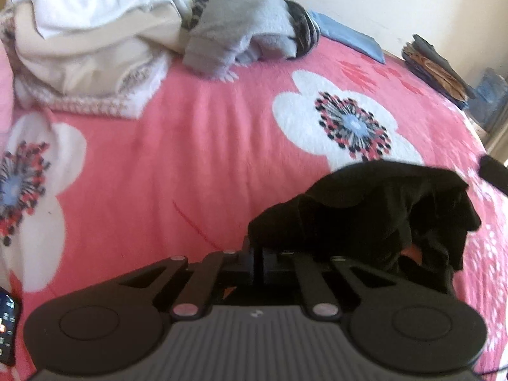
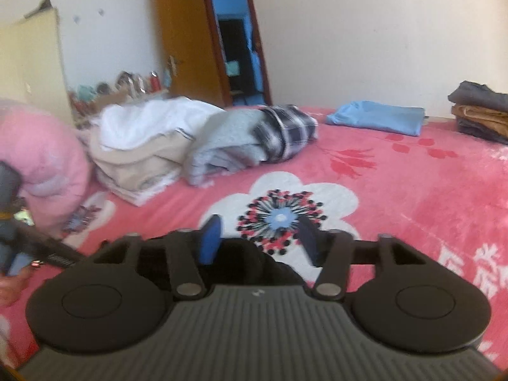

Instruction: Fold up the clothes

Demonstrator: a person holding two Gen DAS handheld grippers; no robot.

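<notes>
Nearest you, your left claw [image 1: 257,255] is closed, its jaws drawn together on a bunched black garment [image 1: 374,209]. The cloth drapes up and off to the right of the jaws, heaped on the pink flowered bedspread [image 1: 197,146]; pinching it at one edge likely lets you lift and spread it for folding.

Your right claw [image 2: 258,238] stands open, with one blue pad [image 2: 210,241] showing and nothing between the jaws. It hovers over a white flower printed on the bedspread, probably ready to take a second corner.

At the left edge of the left view, a phone [image 1: 8,327] lies on the bed.

Farther back, an unfolded pile waits: white and beige clothes [image 1: 95,41], then a grey towel-like piece [image 1: 241,28] lying over a black-and-white checked garment [image 2: 289,130].

Beyond these, near the wall, a flat blue garment [image 2: 377,117] lies folded. At the far right, a neat stack of dark and brown clothes [image 2: 482,111] looks like finished work kept apart.

No basket or box for the clothes is visible.
</notes>
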